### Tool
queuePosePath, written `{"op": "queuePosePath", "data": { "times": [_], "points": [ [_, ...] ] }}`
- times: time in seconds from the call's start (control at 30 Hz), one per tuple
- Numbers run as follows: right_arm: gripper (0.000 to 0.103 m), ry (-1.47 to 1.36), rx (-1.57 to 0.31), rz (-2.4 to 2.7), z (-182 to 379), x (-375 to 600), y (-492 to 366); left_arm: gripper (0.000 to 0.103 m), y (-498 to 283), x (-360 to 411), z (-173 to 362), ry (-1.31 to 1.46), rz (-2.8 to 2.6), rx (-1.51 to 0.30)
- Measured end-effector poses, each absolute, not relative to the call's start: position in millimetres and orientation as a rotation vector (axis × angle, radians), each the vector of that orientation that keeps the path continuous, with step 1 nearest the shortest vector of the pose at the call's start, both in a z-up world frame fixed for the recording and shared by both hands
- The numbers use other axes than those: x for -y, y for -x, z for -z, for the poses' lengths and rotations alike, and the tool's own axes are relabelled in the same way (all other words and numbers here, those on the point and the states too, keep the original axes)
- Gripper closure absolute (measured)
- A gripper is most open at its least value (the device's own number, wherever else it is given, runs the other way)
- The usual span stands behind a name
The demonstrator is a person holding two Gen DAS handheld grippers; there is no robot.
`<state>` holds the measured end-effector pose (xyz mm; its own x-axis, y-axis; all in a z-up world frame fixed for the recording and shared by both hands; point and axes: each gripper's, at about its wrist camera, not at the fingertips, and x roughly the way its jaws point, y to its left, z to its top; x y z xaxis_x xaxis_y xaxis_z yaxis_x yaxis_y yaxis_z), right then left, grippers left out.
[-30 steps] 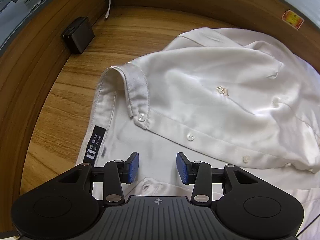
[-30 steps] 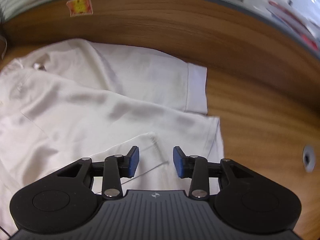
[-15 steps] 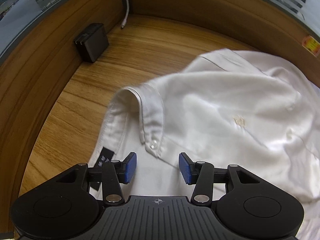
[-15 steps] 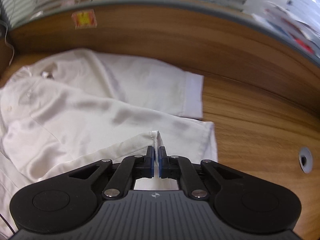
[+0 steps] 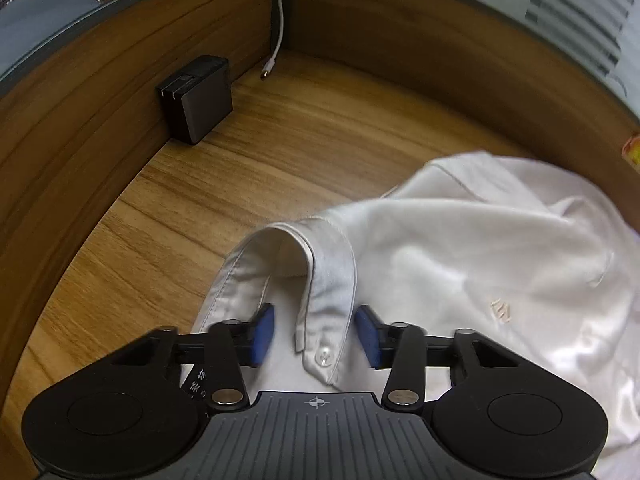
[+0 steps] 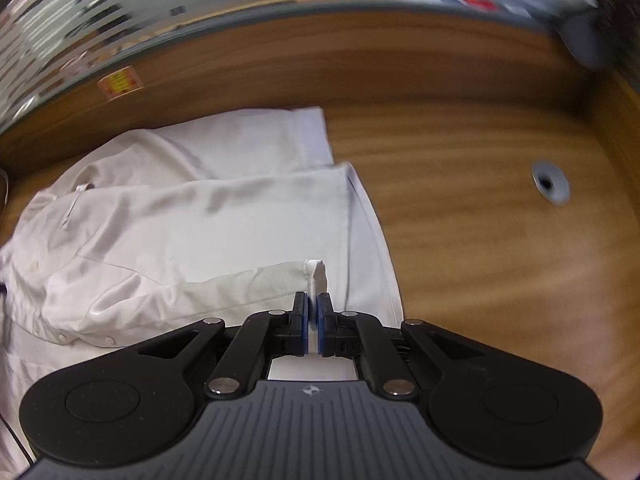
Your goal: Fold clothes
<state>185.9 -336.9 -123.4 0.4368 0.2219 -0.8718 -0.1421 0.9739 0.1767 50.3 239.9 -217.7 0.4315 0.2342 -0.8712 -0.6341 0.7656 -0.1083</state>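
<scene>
On my left view, a black charger (image 5: 197,98) stands against the wooden wall, a white cable (image 5: 276,28) hanging down in the corner beside it. My left tool (image 5: 316,334) is released, its blue pads (image 5: 262,332) spread to either side of the collar (image 5: 320,276), whose buttoned tip lies between them; I cannot tell whether either pad touches the cloth. The white shirt (image 5: 480,264) lies rumpled on the surface (image 5: 280,152), spreading off to the right. On my right view, the right tool (image 6: 314,320) is clenched on a raised fold at the shirt's edge (image 6: 314,276). A sleeve (image 6: 248,140) lies flat by the far wall. A grey grommet (image 6: 550,182) sits in the bare wood, well apart.
</scene>
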Motion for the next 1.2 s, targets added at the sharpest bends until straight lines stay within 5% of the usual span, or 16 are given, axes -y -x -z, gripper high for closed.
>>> {"op": "queuePosePath", "data": {
  "times": [0.13,0.5,1.2],
  "points": [
    [0.099,-0.154,-1.114,-0.175,125.7,352.3,-177.3,0.090,-47.0,-238.4,211.3,0.480,-0.557,-0.958],
    [0.099,-0.214,-1.203,-0.166,122.6,381.0,-167.1,0.090,-28.8,-229.3,166.4,0.554,-0.542,-1.024],
    [0.103,-0.149,-1.222,-0.114,125.7,405.5,-158.3,0.090,-9.2,-205.5,168.9,0.530,-0.535,-1.119]
  ]
}}
